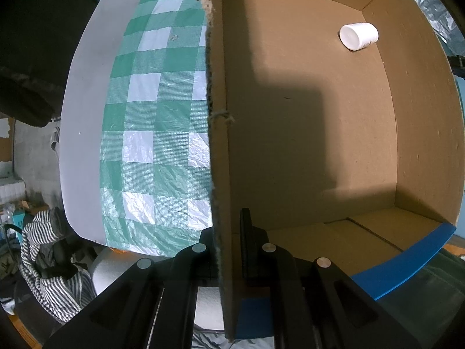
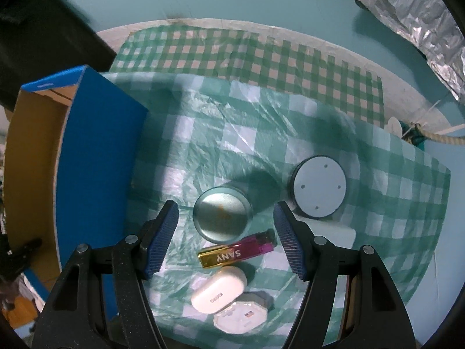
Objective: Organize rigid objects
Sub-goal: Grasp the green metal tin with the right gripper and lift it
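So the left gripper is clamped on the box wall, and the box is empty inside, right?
Not empty. The left wrist view shows the left gripper shut on the box wall as you say, but one white cup lies on its side on the box floor, near the far corner.

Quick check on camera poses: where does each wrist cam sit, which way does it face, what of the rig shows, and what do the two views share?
Left wrist: on the left tongs, looking down along them; shut on the cardboard box wall; white cup lies inside.
Right wrist: on the right tongs, looking down at the checked cloth; open above the round tin, with a lighter, white case and grey disc nearby.
Shared: the same box and cloth. No hand shows in either.
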{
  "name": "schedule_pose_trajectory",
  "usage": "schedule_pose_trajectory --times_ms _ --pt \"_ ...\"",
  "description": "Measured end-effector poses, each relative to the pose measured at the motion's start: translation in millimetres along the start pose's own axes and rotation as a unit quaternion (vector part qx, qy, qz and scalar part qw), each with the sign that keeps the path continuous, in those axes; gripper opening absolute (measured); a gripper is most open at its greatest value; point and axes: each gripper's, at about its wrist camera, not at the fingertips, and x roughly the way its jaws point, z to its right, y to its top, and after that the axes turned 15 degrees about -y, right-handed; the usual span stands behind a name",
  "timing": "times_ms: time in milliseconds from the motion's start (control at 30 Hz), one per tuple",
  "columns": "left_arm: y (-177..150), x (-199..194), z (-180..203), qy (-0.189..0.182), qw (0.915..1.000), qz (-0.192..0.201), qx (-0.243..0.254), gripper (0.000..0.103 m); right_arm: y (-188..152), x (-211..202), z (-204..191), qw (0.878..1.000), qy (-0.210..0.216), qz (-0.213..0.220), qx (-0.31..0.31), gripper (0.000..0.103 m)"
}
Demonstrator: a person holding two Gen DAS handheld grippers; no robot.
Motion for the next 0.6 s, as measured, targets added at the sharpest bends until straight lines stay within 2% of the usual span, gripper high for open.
schedule_pose_trajectory --times_ms 233,333,467,600 --pt "0.2 0.5 4.6 0.003 1.0 -0.004 0.007 0.008 -0.9 15.6 -5.4 1.0 -0.007 -0.006 0.002 0.069" --pt "0.3 0.9 5.8 0.003 0.9999 -0.005 0.009 0.008 -2.5 20.4 -6.8 1.0 -0.006 -0.01 0.002 0.062" --pt "1.2 0.6 5.0 0.002 0.9999 -0.007 0.01 0.008 -4.1 26.1 -6.2 1.0 -0.005 -0.019 0.008 0.046" --pt "0.3 0.8 6.2 0.002 0.9999 -0.007 0.012 0.008 -5.1 23.4 -6.0 1.0 -0.007 -0.01 0.006 0.045"
